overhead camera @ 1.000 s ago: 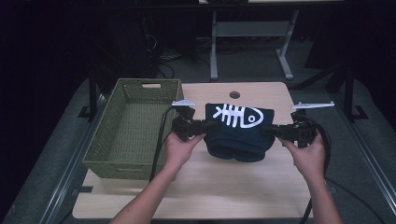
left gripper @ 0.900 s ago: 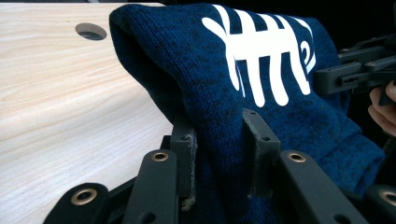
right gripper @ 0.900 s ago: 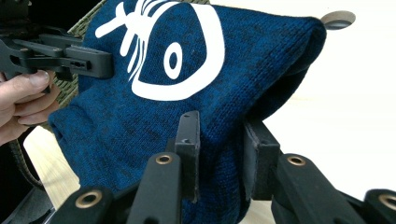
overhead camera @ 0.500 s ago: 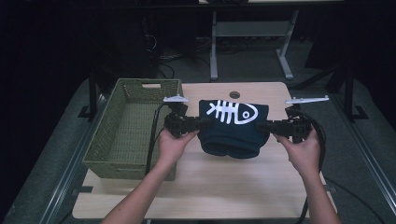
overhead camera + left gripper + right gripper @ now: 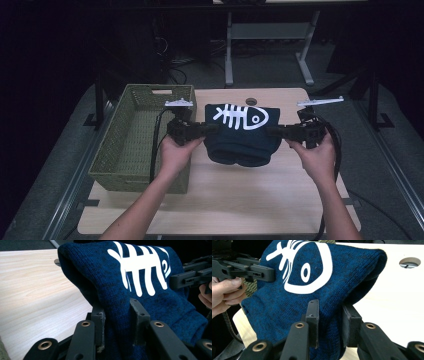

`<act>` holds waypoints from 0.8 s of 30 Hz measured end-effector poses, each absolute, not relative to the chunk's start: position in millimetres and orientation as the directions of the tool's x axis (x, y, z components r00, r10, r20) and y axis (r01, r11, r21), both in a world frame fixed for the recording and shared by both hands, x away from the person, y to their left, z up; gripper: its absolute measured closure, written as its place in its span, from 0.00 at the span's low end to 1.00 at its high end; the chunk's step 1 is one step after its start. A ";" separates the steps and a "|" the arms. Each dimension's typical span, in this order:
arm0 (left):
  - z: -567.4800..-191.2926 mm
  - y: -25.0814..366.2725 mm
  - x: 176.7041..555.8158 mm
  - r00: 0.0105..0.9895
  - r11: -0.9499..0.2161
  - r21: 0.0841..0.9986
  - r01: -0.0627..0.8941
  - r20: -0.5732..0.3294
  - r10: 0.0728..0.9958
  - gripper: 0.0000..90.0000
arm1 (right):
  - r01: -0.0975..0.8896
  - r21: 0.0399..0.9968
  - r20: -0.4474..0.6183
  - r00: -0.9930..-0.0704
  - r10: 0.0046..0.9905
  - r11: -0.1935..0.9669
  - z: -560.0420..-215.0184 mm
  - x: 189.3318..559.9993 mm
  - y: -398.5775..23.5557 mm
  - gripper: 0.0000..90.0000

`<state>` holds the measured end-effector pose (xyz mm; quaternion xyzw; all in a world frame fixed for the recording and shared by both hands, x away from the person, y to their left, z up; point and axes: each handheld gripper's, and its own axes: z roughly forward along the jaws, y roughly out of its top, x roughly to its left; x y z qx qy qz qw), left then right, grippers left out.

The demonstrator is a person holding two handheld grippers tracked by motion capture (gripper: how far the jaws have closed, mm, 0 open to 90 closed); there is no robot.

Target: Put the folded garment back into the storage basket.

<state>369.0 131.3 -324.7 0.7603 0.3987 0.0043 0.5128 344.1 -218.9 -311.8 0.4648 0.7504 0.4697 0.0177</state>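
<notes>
That green woven basket [image 5: 140, 135] sits just outside the left gripper [image 5: 206, 129], and the gripper itself is clamped on the left edge of the folded dark blue knit sweater with the white fish-skeleton print [image 5: 240, 132]. In the left gripper view the pads bite a bunched fold of the knit, so it's a proper pinch, not just a nudge. The sweater hangs between both grippers, off the pale wooden desk [image 5: 225, 200], its bottom folds sagging below the jaw line. I'd call it soft, floppy and light, nothing fragile, not slippery either since the knit is grippy. Holding it by the two side edges seems right; one grip alone would probably let it unfold. The right gripper [image 5: 274, 132] is clamped on the opposite edge the same way.

Hard to make out: how many layers each gripper really has, where the sleeves are tucked, and the underside. The room behind is mostly dark.
</notes>
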 end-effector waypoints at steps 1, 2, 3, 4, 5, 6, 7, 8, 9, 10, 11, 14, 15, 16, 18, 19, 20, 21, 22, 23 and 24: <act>-324.4 132.5 369.2 0.683 -0.156 0.784 0.601 -0.402 0.611 0.77 | 0.678 0.724 0.409 -0.570 0.713 0.127 -311.2 344.6 -217.3 0.79; -324.0 134.0 369.4 0.681 -0.154 0.783 0.603 -0.404 0.611 0.77 | 0.680 0.722 0.411 -0.569 0.712 0.127 -310.6 344.9 -216.2 0.79; -323.7 135.5 369.5 0.679 -0.151 0.782 0.605 -0.407 0.612 0.77 | 0.679 0.723 0.410 -0.571 0.711 0.129 -310.1 345.5 -214.7 0.79; -323.2 137.1 369.6 0.679 -0.153 0.781 0.605 -0.406 0.612 0.77 | 0.679 0.722 0.410 -0.572 0.710 0.130 -309.4 346.0 -213.2 0.79; -322.8 138.8 369.5 0.677 -0.150 0.781 0.606 -0.407 0.613 0.77 | 0.679 0.723 0.411 -0.574 0.709 0.131 -309.0 346.7 -211.8 0.79; -322.3 140.9 369.5 0.677 -0.150 0.782 0.606 -0.407 0.613 0.77 | 0.679 0.722 0.411 -0.575 0.707 0.132 -308.5 347.3 -210.2 0.79; -322.0 142.3 369.5 0.675 -0.150 0.780 0.607 -0.407 0.615 0.77 | 0.680 0.721 0.414 -0.576 0.705 0.132 -307.9 347.9 -208.3 0.79; -321.5 144.1 369.7 0.674 -0.150 0.779 0.609 -0.408 0.615 0.77 | 0.679 0.722 0.415 -0.577 0.704 0.132 -307.8 348.4 -207.1 0.79; -321.3 145.7 369.9 0.672 -0.147 0.779 0.609 -0.409 0.617 0.77 | 0.679 0.722 0.415 -0.579 0.702 0.134 -307.6 349.1 -205.5 0.79; -320.6 147.5 369.9 0.672 -0.150 0.779 0.609 -0.406 0.619 0.77 | 0.681 0.720 0.416 -0.579 0.701 0.135 -307.1 349.7 -203.8 0.79; -320.2 149.0 369.8 0.674 -0.151 0.782 0.604 -0.401 0.621 0.77 | 0.679 0.721 0.415 -0.582 0.699 0.138 -306.7 350.3 -202.2 0.79; -317.7 153.6 369.6 0.670 -0.149 0.785 0.602 -0.395 0.628 0.77 | 0.678 0.722 0.414 -0.585 0.698 0.139 -304.7 351.5 -196.9 0.79; -316.9 155.2 369.5 0.670 -0.145 0.787 0.599 -0.394 0.630 0.77 | 0.674 0.725 0.412 -0.587 0.697 0.140 -304.1 352.0 -195.2 0.79; -315.9 156.8 369.2 0.670 -0.149 0.787 0.598 -0.389 0.632 0.77 | 0.674 0.725 0.413 -0.588 0.696 0.140 -303.2 352.3 -193.6 0.79; -314.3 159.6 368.9 0.670 -0.152 0.789 0.596 -0.384 0.635 0.77 | 0.673 0.725 0.410 -0.591 0.695 0.145 -302.1 353.3 -190.5 0.79; -313.5 161.1 368.5 0.668 -0.149 0.789 0.596 -0.384 0.637 0.77 | 0.672 0.726 0.409 -0.593 0.694 0.147 -301.8 353.9 -188.9 0.79; -312.8 162.7 368.5 0.668 -0.149 0.789 0.596 -0.384 0.638 0.77 | 0.673 0.725 0.412 -0.593 0.692 0.145 -301.4 354.4 -187.1 0.79; -312.1 164.4 368.5 0.668 -0.153 0.790 0.594 -0.379 0.641 0.77 | 0.669 0.728 0.408 -0.597 0.691 0.149 -301.3 355.3 -185.7 0.79; -311.4 165.8 368.1 0.666 -0.151 0.790 0.595 -0.379 0.642 0.77 | 0.668 0.728 0.405 -0.600 0.690 0.153 -301.0 356.1 -184.3 0.79; -310.8 167.4 367.9 0.664 -0.148 0.791 0.594 -0.379 0.644 0.77 | 0.667 0.730 0.405 -0.600 0.690 0.152 -300.5 356.6 -182.6 0.79; -310.2 169.1 367.7 0.664 -0.150 0.791 0.594 -0.376 0.646 0.77 | 0.669 0.728 0.408 -0.600 0.688 0.153 -300.0 357.1 -180.8 0.79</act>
